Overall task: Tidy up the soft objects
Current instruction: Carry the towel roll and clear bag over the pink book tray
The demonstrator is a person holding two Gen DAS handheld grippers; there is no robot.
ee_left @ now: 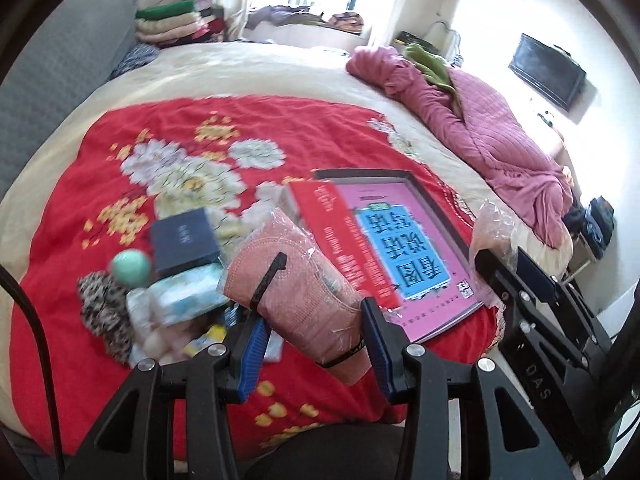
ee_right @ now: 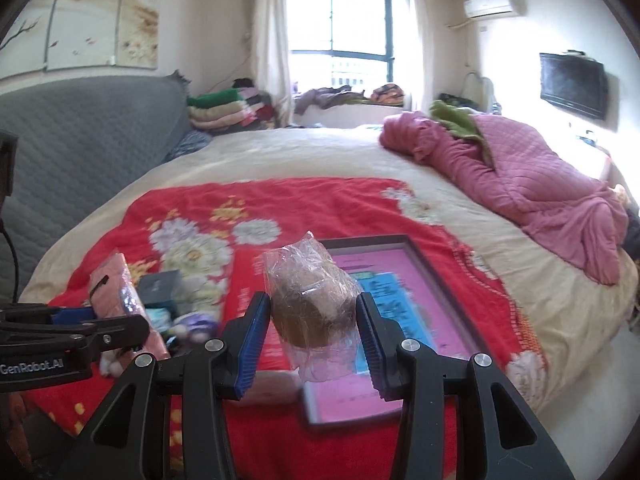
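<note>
Both grippers are loaded rn, each w/ one soft packet lifted clear of the bed. Left gripper is clamped partway shut on a pink knit item in clear wrap, pads squeezing its lower half, a black hanger tab poking up the front. Right gripper is about the same width, gripping a brown bundle in crinkly plastic; the wrap sticks out above and below the jaws. Neither packet touches anything else, both hang over the red blanket.

Why held like that, prob: mid-body pinch keeps squishy stuff from sliding out, and carrying one per hand saves a trip. Looks like they're mid-carry, sorting soft things away from the hard stuff.

The rest of the pile sits to the left on the blanket: navy box, green ball, tissue pack, a leopard-print thing. A red box lies just beside a framed pink/blue sheet, which sits under the right packet in the right view.

Can't tell where the packets are headed tbh, no bin or basket in sight. The pink quilt is bunched on the far right side of the bed.
</note>
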